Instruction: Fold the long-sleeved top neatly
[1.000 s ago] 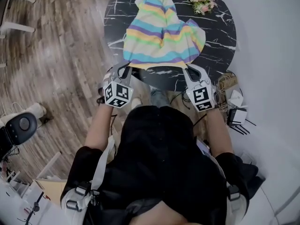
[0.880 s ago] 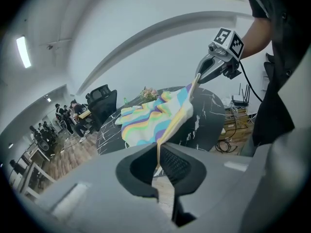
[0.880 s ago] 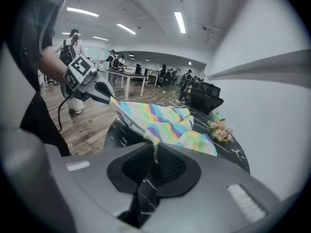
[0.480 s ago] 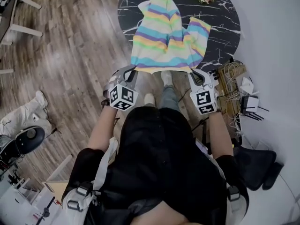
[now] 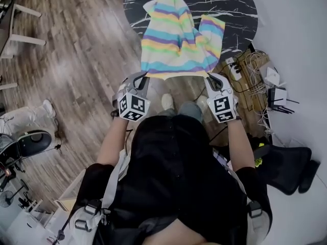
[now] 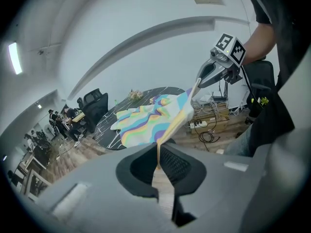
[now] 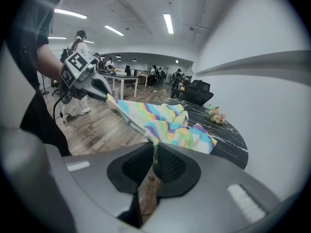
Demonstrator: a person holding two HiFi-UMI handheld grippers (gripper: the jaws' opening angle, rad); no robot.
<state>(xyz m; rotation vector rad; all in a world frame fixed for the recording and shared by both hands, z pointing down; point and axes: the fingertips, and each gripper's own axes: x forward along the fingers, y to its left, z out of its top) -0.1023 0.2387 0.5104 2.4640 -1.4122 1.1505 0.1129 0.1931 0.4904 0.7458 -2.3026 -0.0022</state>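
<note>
Head view steeply downward, gripper views share top point(image 6: 146, 125)

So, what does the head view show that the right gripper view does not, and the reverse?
Only the head view: the person's shoe and the cable tangle. Only the right gripper view: ceiling lights, desks with people. Both: the striped top hanging off the black table, its hem pinched by the left gripper.

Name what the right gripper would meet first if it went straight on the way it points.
The pastel-striped long-sleeved top, whose hem the right gripper clamps; beyond that cloth, probably the edge of the round black marble table, though depth is unclear.
</note>
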